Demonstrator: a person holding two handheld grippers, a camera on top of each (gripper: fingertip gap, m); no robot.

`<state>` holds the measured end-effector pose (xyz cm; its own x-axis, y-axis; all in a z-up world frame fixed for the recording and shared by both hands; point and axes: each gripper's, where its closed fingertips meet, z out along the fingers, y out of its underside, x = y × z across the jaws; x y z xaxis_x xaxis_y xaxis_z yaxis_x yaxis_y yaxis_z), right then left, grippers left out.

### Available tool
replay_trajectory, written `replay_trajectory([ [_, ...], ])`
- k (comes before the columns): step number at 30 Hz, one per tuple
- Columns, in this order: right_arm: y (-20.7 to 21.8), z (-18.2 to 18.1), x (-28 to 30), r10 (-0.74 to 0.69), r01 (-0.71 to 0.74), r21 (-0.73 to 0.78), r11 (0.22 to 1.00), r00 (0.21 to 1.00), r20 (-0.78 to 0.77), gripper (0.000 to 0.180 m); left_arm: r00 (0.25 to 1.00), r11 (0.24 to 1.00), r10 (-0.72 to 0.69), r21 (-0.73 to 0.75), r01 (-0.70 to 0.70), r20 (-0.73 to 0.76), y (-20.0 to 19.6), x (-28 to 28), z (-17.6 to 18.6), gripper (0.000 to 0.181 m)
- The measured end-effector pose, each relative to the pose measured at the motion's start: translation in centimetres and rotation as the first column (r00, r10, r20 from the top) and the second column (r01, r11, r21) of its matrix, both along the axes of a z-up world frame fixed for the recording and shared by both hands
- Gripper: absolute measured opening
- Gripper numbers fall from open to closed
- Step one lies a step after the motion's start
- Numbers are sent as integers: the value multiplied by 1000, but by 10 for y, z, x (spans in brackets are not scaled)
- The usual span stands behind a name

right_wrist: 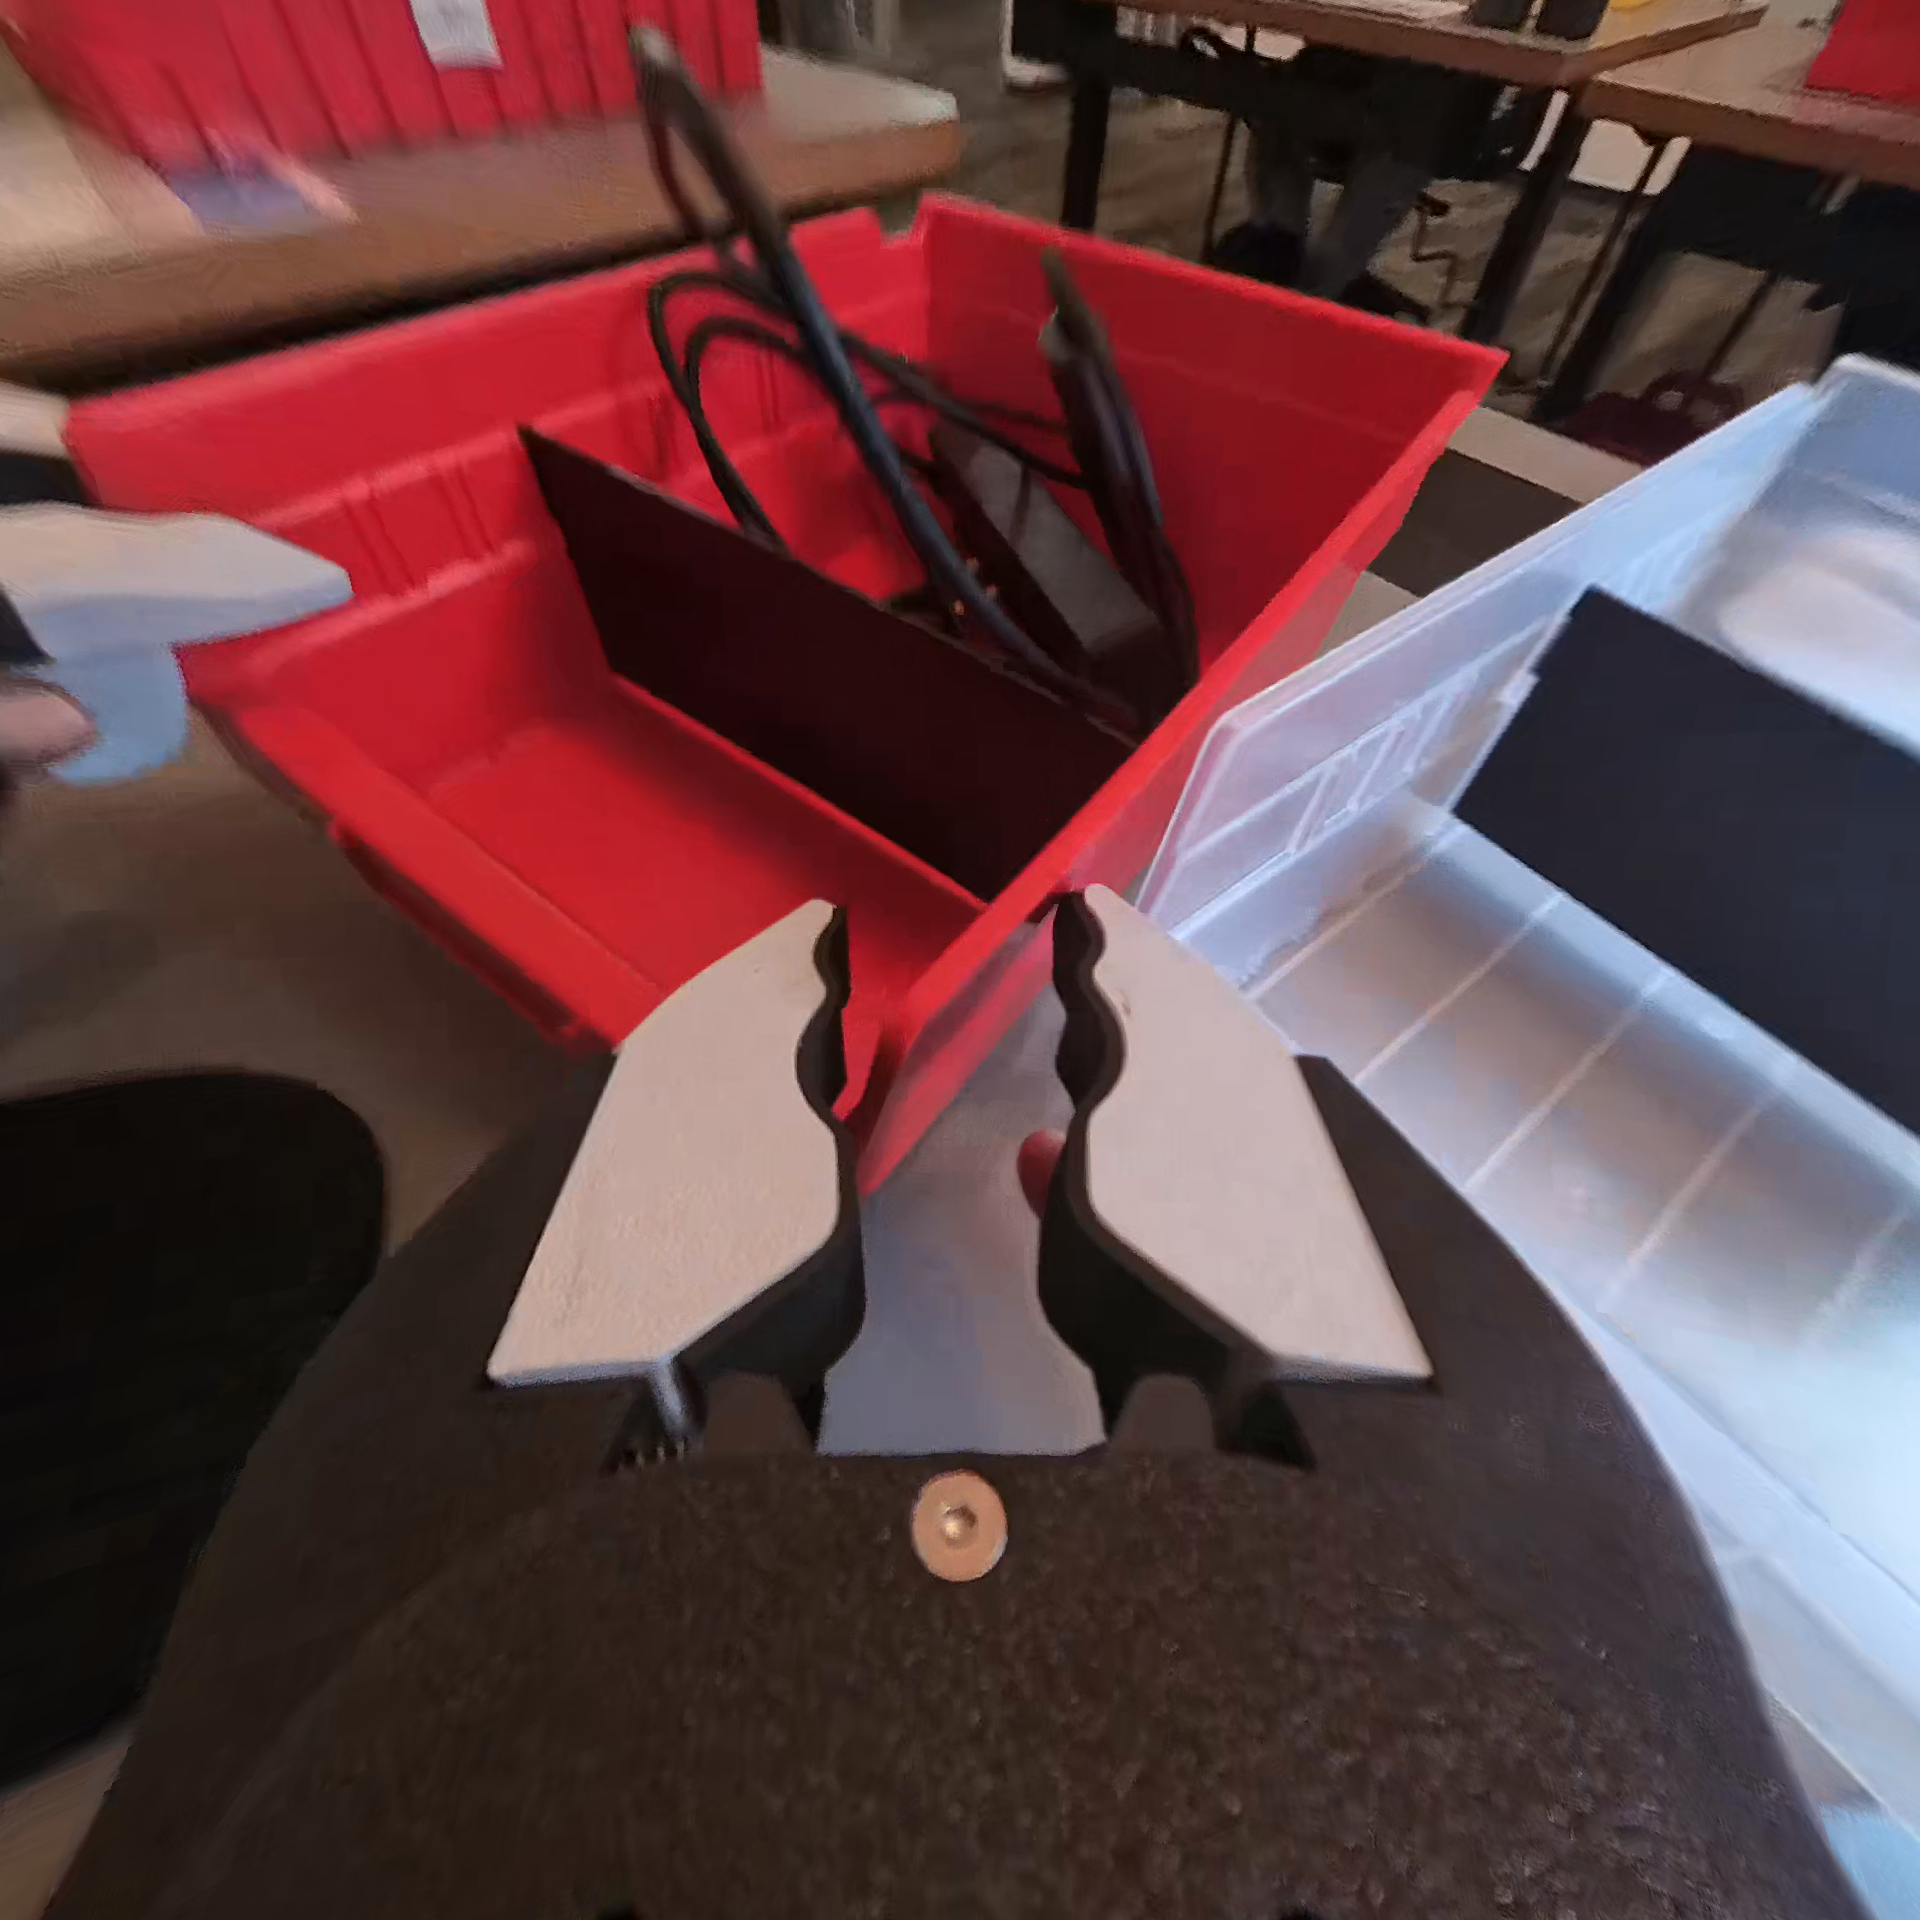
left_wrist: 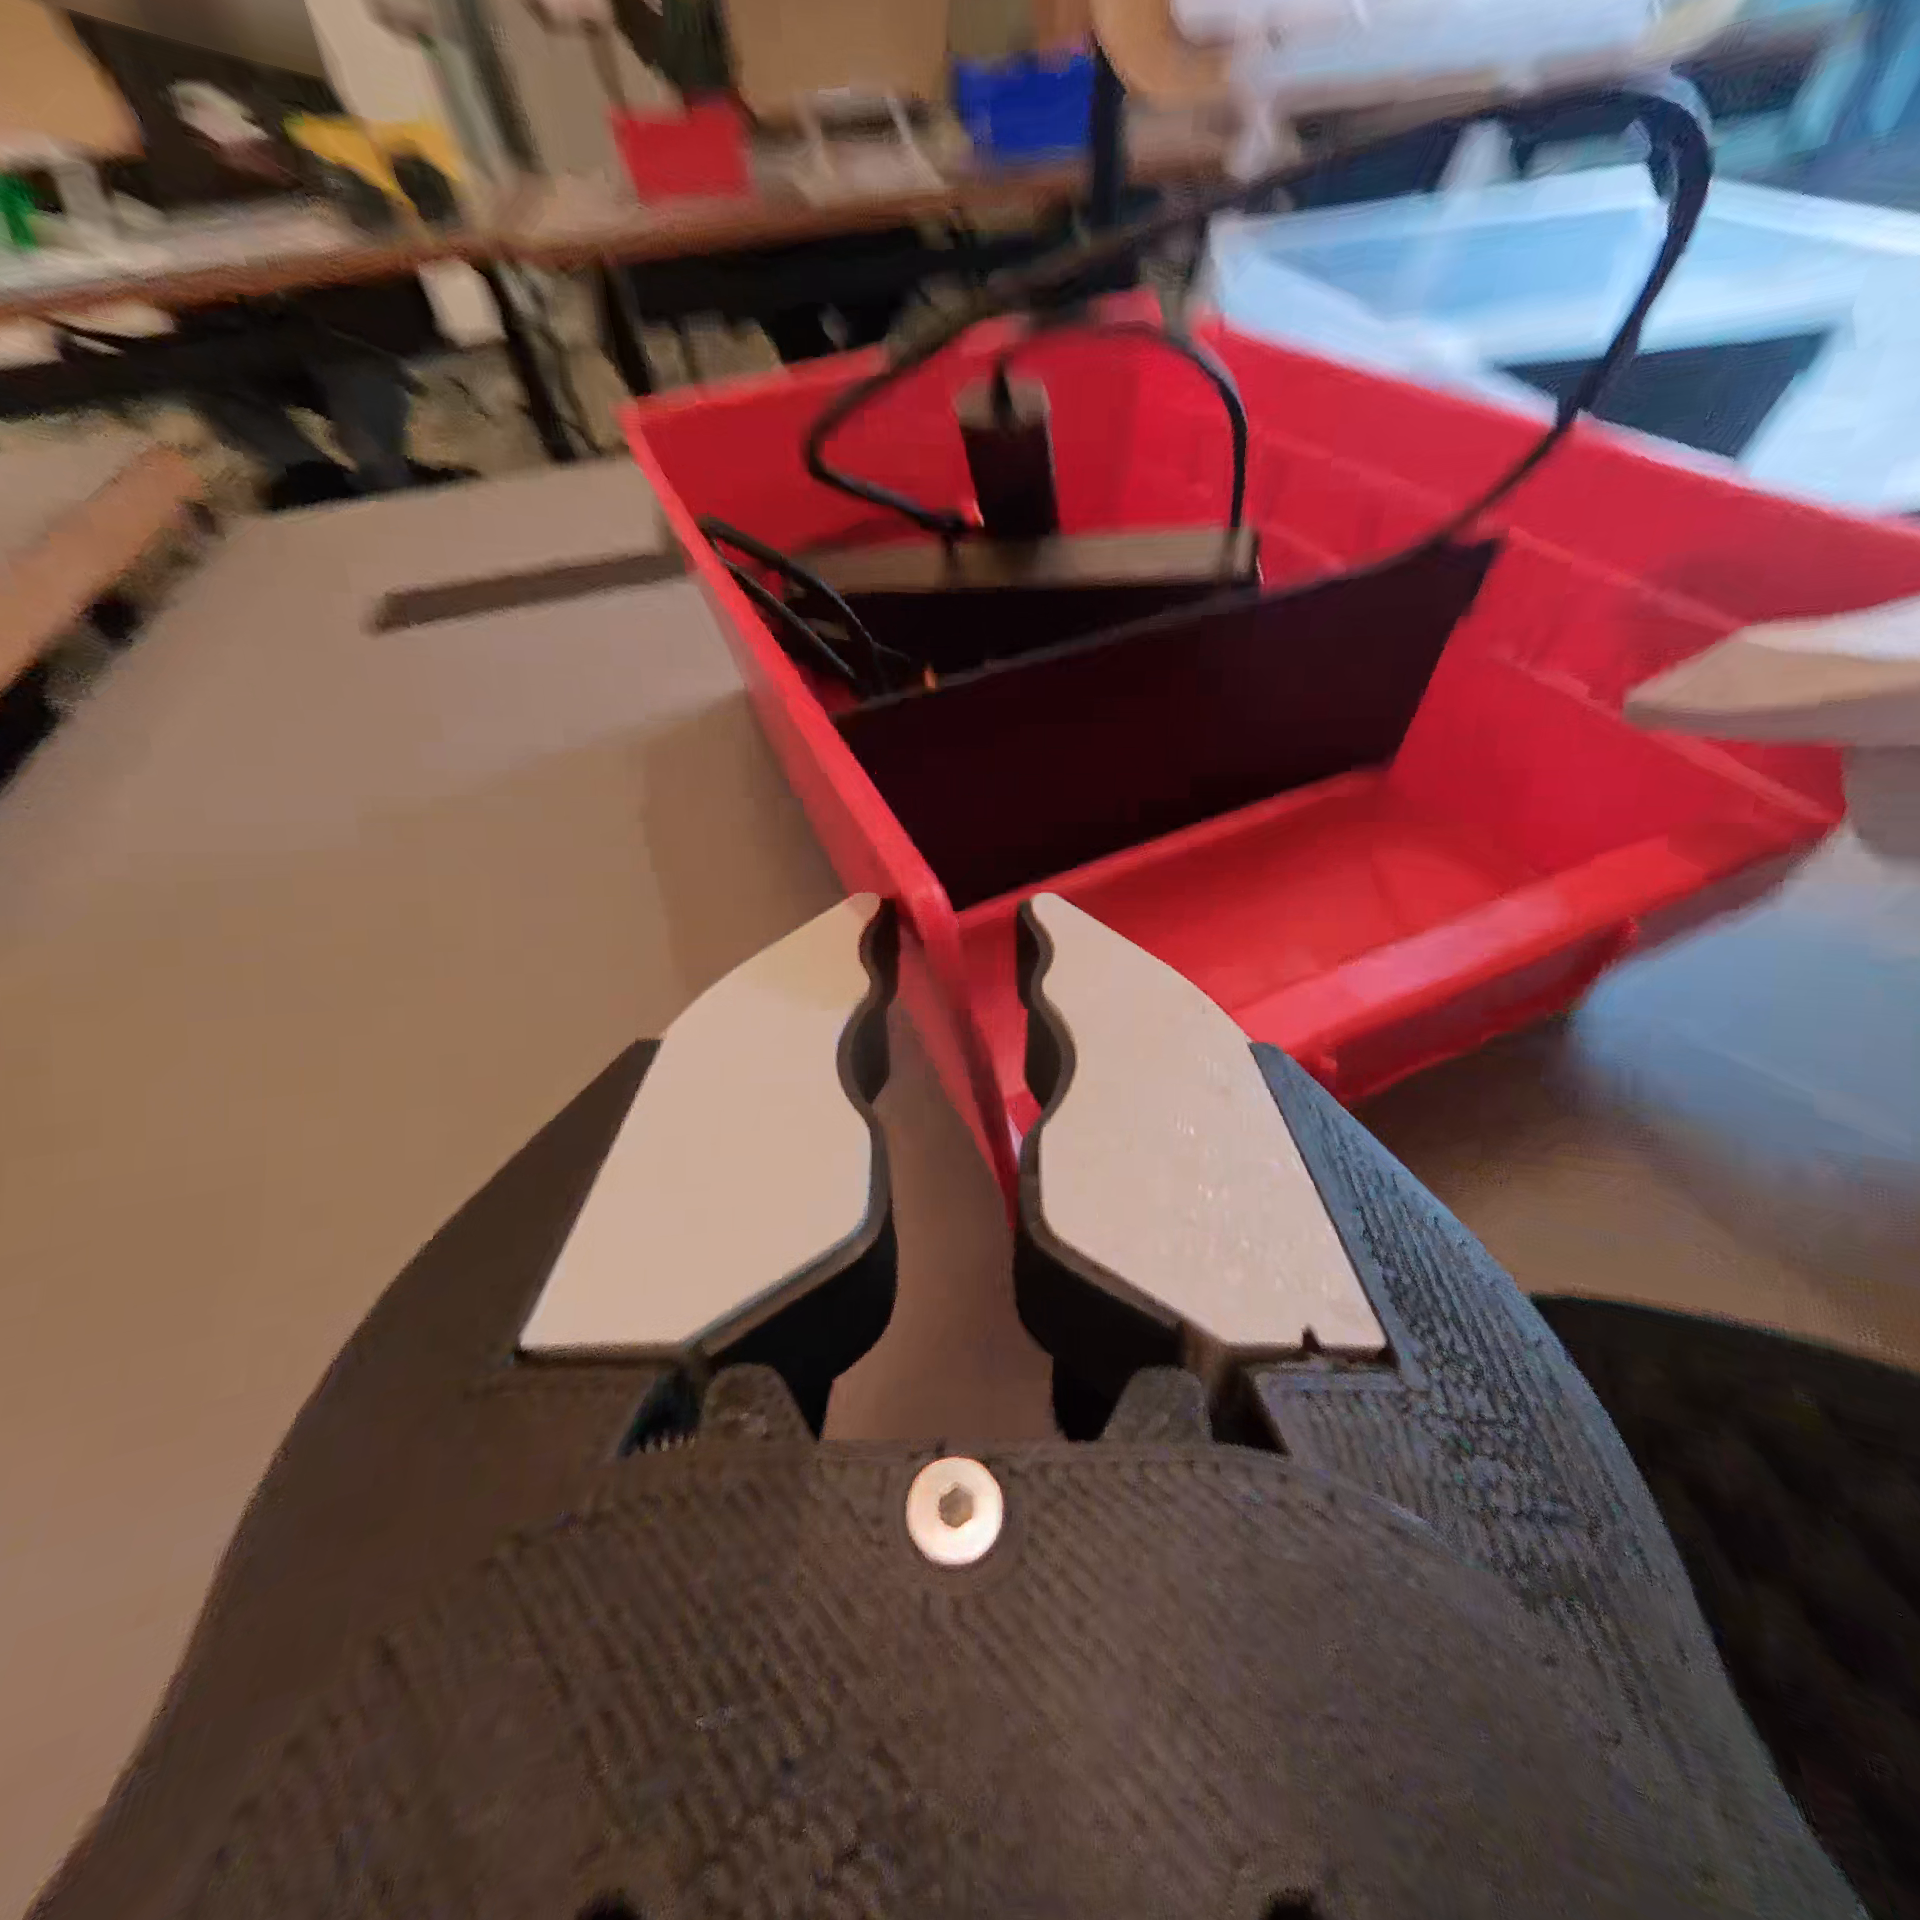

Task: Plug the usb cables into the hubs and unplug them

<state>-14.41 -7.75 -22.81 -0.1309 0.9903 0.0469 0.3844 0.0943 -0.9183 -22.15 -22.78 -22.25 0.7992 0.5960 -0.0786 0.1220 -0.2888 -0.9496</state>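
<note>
Both grippers, left and right, are sitting slightly spread, pinching nothing, hovering by the red bin holding cables.

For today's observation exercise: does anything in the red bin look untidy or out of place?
Yes. Behind the black divider in the red plastic bin, the black cables lie tangled, some looping above the rim. The front compartment holds nothing.

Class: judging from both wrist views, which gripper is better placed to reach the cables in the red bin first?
Neither clearly: both the left gripper and right gripper, jaws open, sit at the red bin near corners, with the black divider before the cables.
</note>
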Motion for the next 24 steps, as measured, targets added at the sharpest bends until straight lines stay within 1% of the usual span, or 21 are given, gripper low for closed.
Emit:
replay_trajectory([
  [1, 5, -2, 5, 10, -11, 34, 999, 1000, 19, 45, 999, 997, -32, -63, 34, 28, 5, 2, -5, 25],
  [2, 11, 2, 13, 21, -22, 36, 999, 1000, 13, 54, 1000, 998, -17, -59, 17, 4, 6, 0, 4, 35],
  [4, 26, 20, 31, 58, -57, 57, 997, 998, -24, 64, 993, 996, -58, -67, 51, -100, 8, 6, 31, 37],
  [6, 48, 34, 48, 128, -126, 132, 983, 992, -11, 68, 966, 977, -161, -168, 128, -202, 16, 21, 51, 40],
  [7, 60, 33, 55, 171, -176, 187, 966, 984, 47, 69, 943, 950, -253, -240, 200, -215, 25, 33, 53, 41],
  [8, 71, 27, 62, 211, -238, 240, 941, 968, 135, 73, 916, 906, -351, -319, 280, -192, 36, 47, 49, 45],
  [10, 93, 5, 68, 250, -358, 321, 877, 909, 333, 76, 864, 779, -496, -483, 400, -83, 54, 67, 25, 52],
  [12, 119, -23, 62, 191, -424, 427, 799, 852, 487, 79, 814, 626, -581, -640, 446, -1, 68, 73, -5, 60],
  [13, 131, -36, 58, 147, -446, 476, 758, 828, 541, 74, 799, 551, -600, -708, 443, 33, 73, 71, -22, 62],
  [14, 138, -50, 57, 122, -477, 491, 729, 796, 593, 65, 800, 492, -597, -762, 420, 55, 77, 64, -36, 63],
  [15, 139, -61, 57, 120, -502, 480, 719, 771, 626, 56, 795, 439, -600, -793, 422, 91, 81, 60, -49, 66],
  [16, 140, -66, 55, 121, -497, 476, 726, 773, 622, 46, 778, 394, -610, -794, 463, 151, 84, 63, -60, 61],
  [17, 138, -65, 55, 139, -480, 464, 744, 791, 596, 37, 757, 366, -620, -778, 511, 206, 87, 69, -66, 49],
  [18, 137, -65, 60, 144, -470, 445, 762, 793, 592, 37, 746, 366, -624, -756, 542, 233, 91, 75, -67, 35],
  [21, 142, -64, 89, 96, -409, 456, 790, 817, 568, 37, 762, 426, -626, -747, 510, 163, 101, 74, -67, 32],
  [24, 158, -63, 132, 20, -342, 499, 796, 839, 544, 36, 776, 476, -623, -739, 477, 100, 103, 74, -66, 33],
])
